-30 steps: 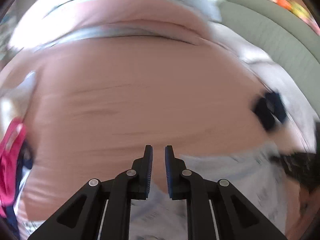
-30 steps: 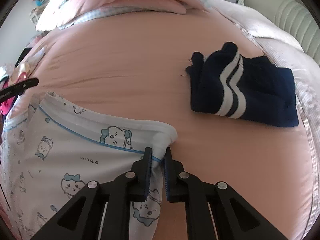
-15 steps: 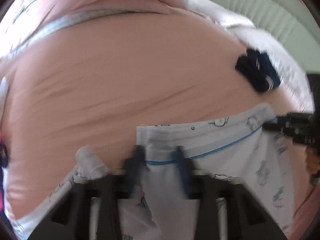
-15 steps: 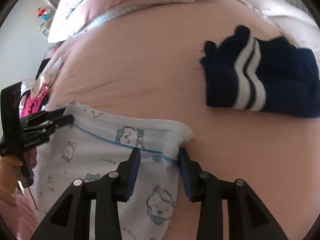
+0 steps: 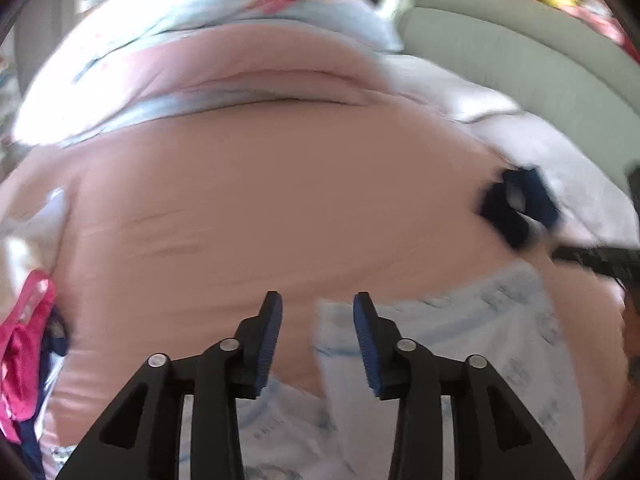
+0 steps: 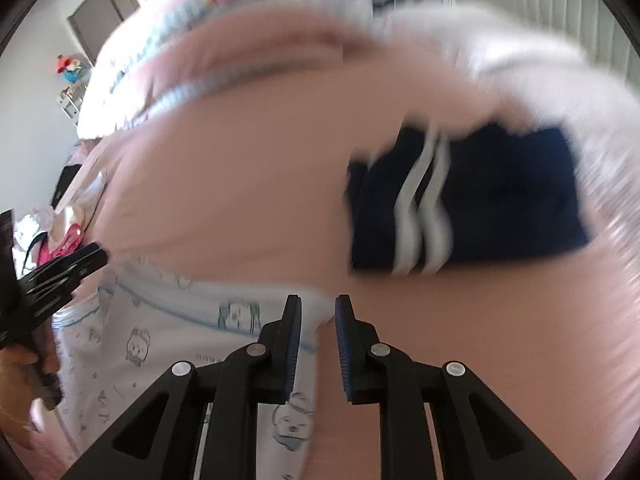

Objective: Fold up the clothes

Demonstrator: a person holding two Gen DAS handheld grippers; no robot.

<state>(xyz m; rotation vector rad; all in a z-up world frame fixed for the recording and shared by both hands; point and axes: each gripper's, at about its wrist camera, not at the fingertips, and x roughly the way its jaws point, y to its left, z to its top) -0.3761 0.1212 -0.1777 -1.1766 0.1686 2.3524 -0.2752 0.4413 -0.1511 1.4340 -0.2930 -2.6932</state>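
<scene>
We are letting go after a fold: both claws are opening, the left claw with the white garment's corner loose between its jaws, the right claw with the folded edge just left of its gap and nothing pinched. The garment lies flat on the pink bed, near a folded navy piece. Next we likely regrip an edge for a 2nd fold.
</scene>
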